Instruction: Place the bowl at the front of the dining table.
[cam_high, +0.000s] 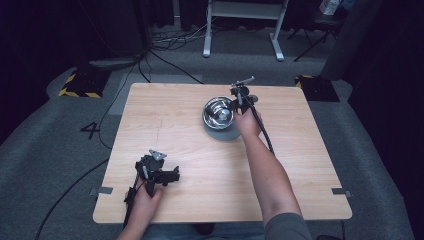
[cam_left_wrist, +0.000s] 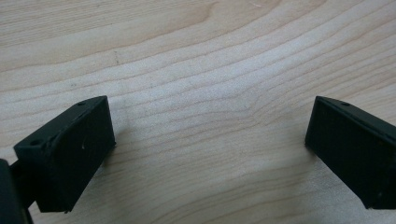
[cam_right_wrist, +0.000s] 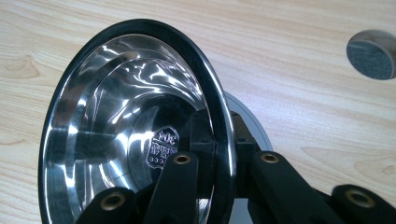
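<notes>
A: High view first. What's there?

B: Wood table (cam_high: 190, 195), person's two forearms coming in from the bottom. Right gripper (cam_high: 239, 100) is at the far side, on the rim of a shiny steel bowl (cam_high: 218, 112). Under the bowl, partly poking out on the near side, a grey round pad (cam_high: 224, 134). Left gripper (cam_high: 172, 176) sits low on the near-left of the table, well apart from the bowl, nothing near its jaws.

A: Bowl's attitude from up there?

B: Mouth faces up and a bit toward the cam, looks tipped. It's round, so no real long axis; can't judge the tilt well from above.

A: Left gripper view?

B: Bare wood grain (cam_left_wrist: 201, 70) close ahead, w/ both black jaws spread wide, nothing between them. No bowl here.

A: Right gripper view?

B: That's the detail the high view lacks. Jaws pressed together on the bowl's black rim (cam_right_wrist: 219, 135): one jaw inside the bowl, the other outside, rim pinched edgewise between them. Bowl (cam_right_wrist: 116, 126) stands steeply tilted, nearly on edge, mouth opening to the left of the gripper, its bottom toward the right. Stamped mark (cam_right_wrist: 162, 147) legible on the inside base, just beyond the inner jaw. Grey pad's edge (cam_right_wrist: 254, 126) peeks out behind the rim, right of the jaws. Whether bowl touches pad – can't tell.

A: Anything else?

B: Small dark round disc (cam_right_wrist: 370, 53) on the wood, far upper right of the gripper, well apart from the bowl.
</notes>
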